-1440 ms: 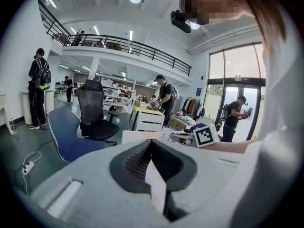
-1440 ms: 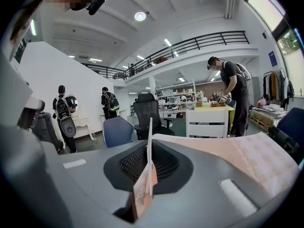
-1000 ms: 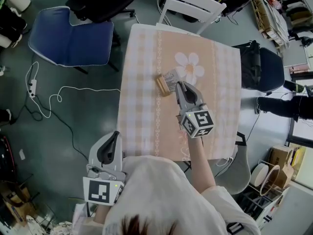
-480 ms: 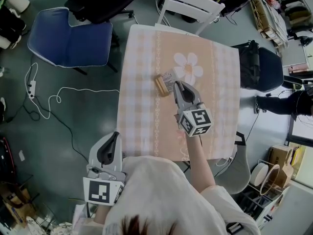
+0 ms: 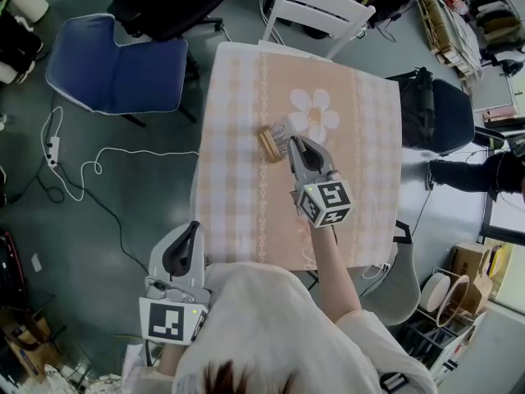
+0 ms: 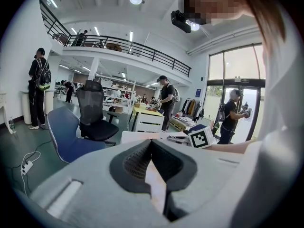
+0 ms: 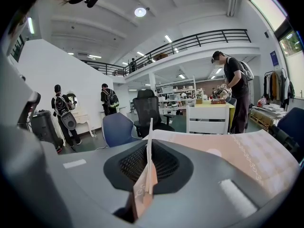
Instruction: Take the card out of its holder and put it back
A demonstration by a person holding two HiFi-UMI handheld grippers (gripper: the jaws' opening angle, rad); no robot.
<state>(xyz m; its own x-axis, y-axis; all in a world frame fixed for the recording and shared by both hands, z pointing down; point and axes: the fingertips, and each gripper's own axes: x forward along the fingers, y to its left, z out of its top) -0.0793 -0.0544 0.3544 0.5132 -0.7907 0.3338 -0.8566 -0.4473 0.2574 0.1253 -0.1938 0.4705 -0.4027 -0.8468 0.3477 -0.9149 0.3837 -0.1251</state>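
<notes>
A person in a pale top leans over a small table (image 5: 234,212) spread with a peach checked cloth, a two-jaw gripper in each hand. The right gripper (image 5: 294,144) reaches in from the near edge to about the middle of the table, a little toward its left edge. Its jaws are pressed almost together on a thin white card (image 5: 283,130), which stands upright and edge-on between the pads in the right gripper view. The card sits at the small wooden holder (image 5: 268,144), which rests on the cloth just left of the jaw tips. Whether the card's lower edge is seated in the holder's slot cannot be told from above. A white flower print (image 5: 314,115) lies on the cloth just beyond them, toward the far edge.

The left gripper (image 5: 191,230) hangs off the table, outside its near left corner and beside the person's body. Its jaws are drawn in to a narrow slit, with nothing between them.

A white wooden chair (image 5: 316,6) stands at the table's far edge. A blue chair (image 5: 119,64) sits on the grey floor off the far left corner.
</notes>
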